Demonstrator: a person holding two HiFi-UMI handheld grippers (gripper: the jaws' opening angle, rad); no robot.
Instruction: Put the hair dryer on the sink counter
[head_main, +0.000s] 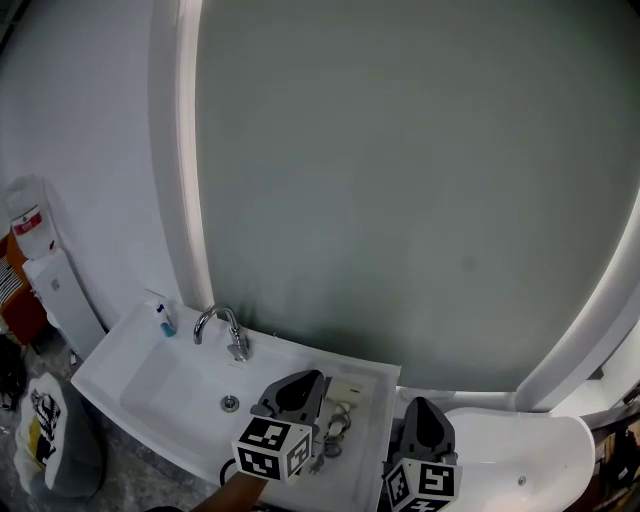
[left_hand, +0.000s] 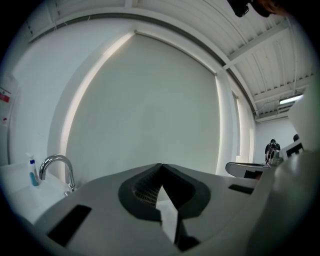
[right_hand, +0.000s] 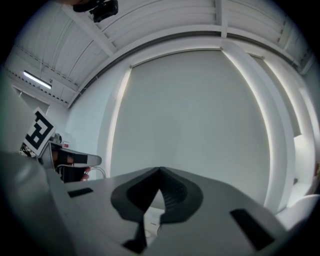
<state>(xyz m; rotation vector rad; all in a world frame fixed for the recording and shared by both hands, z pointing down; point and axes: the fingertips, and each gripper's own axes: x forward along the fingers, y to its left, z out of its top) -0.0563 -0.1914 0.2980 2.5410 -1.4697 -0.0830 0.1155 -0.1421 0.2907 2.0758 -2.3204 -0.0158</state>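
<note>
Mirror (head_main: 400, 180): big arched panel with a lit strip down its left edge and another along the right. It fills most of the head view. Open air in front of it, both gripper views look straight at it.

Sink surface (head_main: 110, 370): white slab running diagonally, front edge toward the lower left. Basin (head_main: 165, 385) takes the left and middle, leaving only a narrow flat strip at the right end.

White rounded fixture (head_main: 520, 450): just past the right end of the surface, so little room that side. White bin (head_main: 62, 300) stands near the left end.

Left gripper (head_main: 312, 380) (left_hand: 161, 165): at the front edge, right of the basin. Fingers (left_hand: 145, 187) closed tip to tip, nothing in them.

Right gripper (head_main: 421, 403) (right_hand: 160, 170): beside the left one, near the right end of the surface. Fingers (right_hand: 175, 192) also closed, empty.

Hair dryer (head_main: 345, 390): looks like the pale body with a cord lying on the right strip, between the two grippers and partly behind the left one. Too small to be sure.

Faucet (head_main: 222, 325): back rim of the basin, clear around it. Small blue bottle (head_main: 166, 320) at the back left corner. Drain (head_main: 230, 403) on the basin floor.
</note>
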